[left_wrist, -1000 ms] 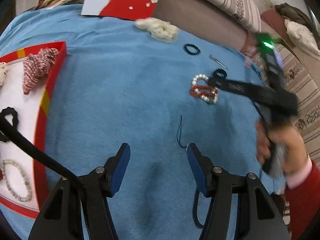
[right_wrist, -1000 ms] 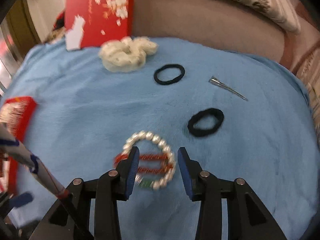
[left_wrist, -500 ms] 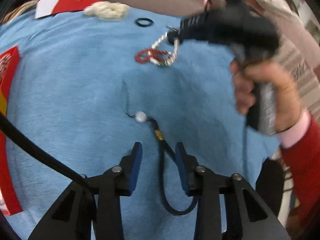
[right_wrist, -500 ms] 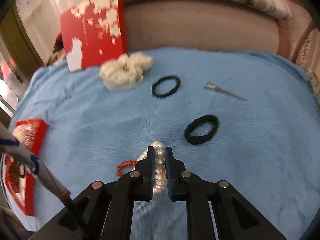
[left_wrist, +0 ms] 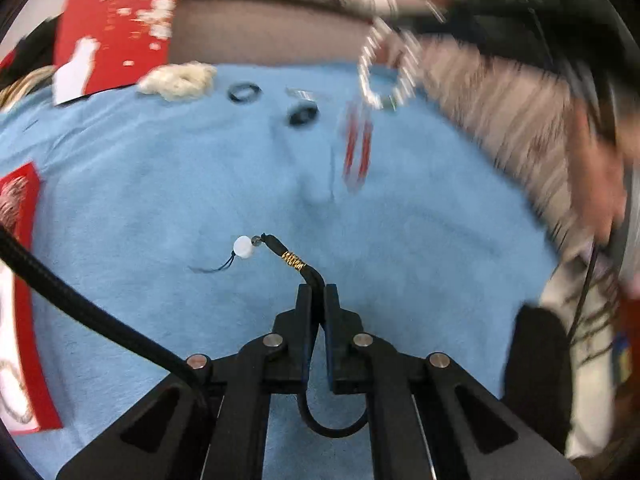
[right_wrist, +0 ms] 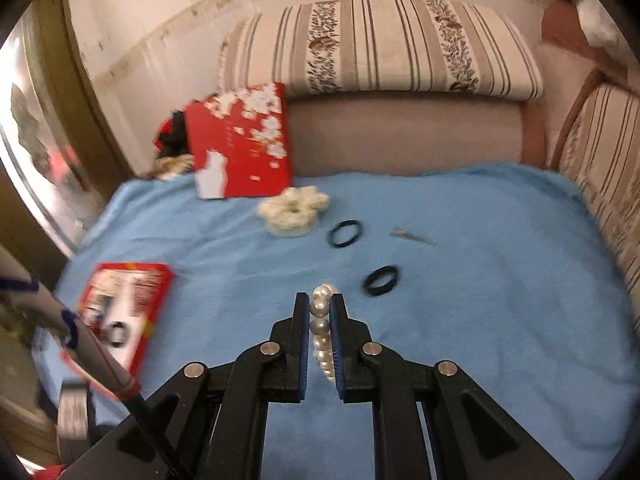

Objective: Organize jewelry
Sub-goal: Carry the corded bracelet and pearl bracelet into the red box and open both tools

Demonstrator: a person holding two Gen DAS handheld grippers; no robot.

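Note:
My left gripper [left_wrist: 318, 292] has its jaws closing tight on a black cord bracelet [left_wrist: 308, 272]. The cord's gold wrap and white bead [left_wrist: 243, 247] stick out ahead over the blue cloth [left_wrist: 160, 184]. My right gripper [right_wrist: 320, 300] is shut on a pearl bracelet [right_wrist: 320, 326] and holds it above the cloth. In the left wrist view the pearl bracelet [left_wrist: 380, 72] hangs blurred at the upper right. Red beaded loops [left_wrist: 358, 148] dangle below it. The red tray [right_wrist: 160, 280] with jewelry in it lies at the left.
Far on the cloth lie a white scrunchie [right_wrist: 294, 210], two black hair ties [right_wrist: 346, 234] [right_wrist: 382, 280] and a metal hair clip [right_wrist: 412, 236]. A red lid [right_wrist: 240, 144] leans on the brown sofa back. A striped cushion [right_wrist: 380, 48] lies above.
My left gripper moved over the cord bracelet and shut on it. My right gripper shut on the pearl bracelet and lifted it, with the red loops, off the cloth.

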